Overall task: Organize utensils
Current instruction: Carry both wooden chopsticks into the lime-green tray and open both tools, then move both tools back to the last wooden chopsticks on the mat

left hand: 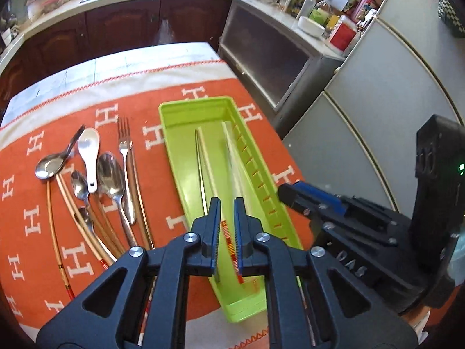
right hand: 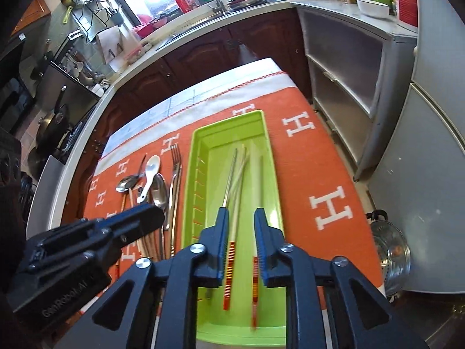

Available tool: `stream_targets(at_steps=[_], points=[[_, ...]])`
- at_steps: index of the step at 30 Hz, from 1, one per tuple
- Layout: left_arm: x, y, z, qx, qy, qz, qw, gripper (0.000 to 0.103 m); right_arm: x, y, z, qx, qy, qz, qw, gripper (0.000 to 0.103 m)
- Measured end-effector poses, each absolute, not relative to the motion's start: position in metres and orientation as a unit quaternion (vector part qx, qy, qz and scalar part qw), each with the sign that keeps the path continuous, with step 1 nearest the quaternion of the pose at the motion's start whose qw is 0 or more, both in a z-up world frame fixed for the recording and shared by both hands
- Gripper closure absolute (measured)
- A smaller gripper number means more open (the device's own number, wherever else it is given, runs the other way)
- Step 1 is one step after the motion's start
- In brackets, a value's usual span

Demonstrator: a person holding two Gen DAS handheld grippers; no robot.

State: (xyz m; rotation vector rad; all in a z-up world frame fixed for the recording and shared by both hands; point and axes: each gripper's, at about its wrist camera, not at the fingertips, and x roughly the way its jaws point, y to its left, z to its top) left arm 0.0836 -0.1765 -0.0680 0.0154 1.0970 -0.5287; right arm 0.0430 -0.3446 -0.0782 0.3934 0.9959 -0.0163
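A lime green tray (left hand: 174, 110) (right hand: 203, 136) lies lengthwise on the orange cloth and holds several chopsticks (left hand: 203, 160) (right hand: 237, 180). My left gripper (left hand: 226, 203) is open over the tray's near half, with a blurred chopstick (left hand: 232, 157) between and below its fingers. My right gripper (right hand: 240, 213) is open over the tray, with a blurred chopstick (right hand: 255, 276) below it. Left of the tray lie steel spoons (left hand: 112, 174) (right hand: 159, 189), a white ceramic spoon (left hand: 88, 151) (right hand: 151, 171), a fork (left hand: 124, 145) (right hand: 175, 163) and more chopsticks (left hand: 69, 203).
The right gripper's body (left hand: 363, 226) is close at the right in the left wrist view. Dark cabinets (left hand: 116, 29) and a counter with a sink stand beyond the table. A grey cabinet (right hand: 348, 67) and fridge (left hand: 377, 116) stand right. A steel pot (right hand: 392, 247) sits on the floor.
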Motion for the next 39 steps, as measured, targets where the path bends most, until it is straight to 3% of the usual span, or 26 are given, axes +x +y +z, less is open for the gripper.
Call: stream_targets(at_steps=[6, 8, 10, 21, 29, 35, 39], points=[[0.081, -0.152, -0.078, 0.018, 0.516, -0.224, 0.827, 0.090, 0.037, -0.335, -0.088, 0.192, 0.483, -0.003, 0.855, 0.084], [0.081, -0.140, -0.079, 0.017, 0.514, -0.212, 0.831, 0.079, 0.035, -0.327, -0.089, 0.188, 0.485, -0.001, 0.854, 0.084], [0.081, -0.126, -0.077, 0.014, 0.508, -0.197, 0.838, 0.074, 0.034, -0.319, -0.089, 0.184, 0.487, 0.004, 0.854, 0.084], [0.068, -0.055, -0.046, 0.030, 0.439, -0.105, 0.892, 0.074, 0.028, -0.281, -0.058, 0.156, 0.471, 0.040, 0.867, 0.082], [0.064, 0.001, -0.046, 0.008, 0.455, -0.063, 0.888, 0.073, 0.025, -0.237, -0.030, 0.121, 0.454, 0.076, 0.879, 0.077], [0.053, 0.037, -0.054, -0.019, 0.446, -0.050, 0.893, 0.046, 0.032, -0.196, -0.026, 0.087, 0.464, 0.104, 0.875, 0.077], [0.053, 0.056, -0.068, -0.012, 0.458, -0.019, 0.889, 0.044, 0.040, -0.170, -0.033, 0.072, 0.477, 0.120, 0.868, 0.077]])
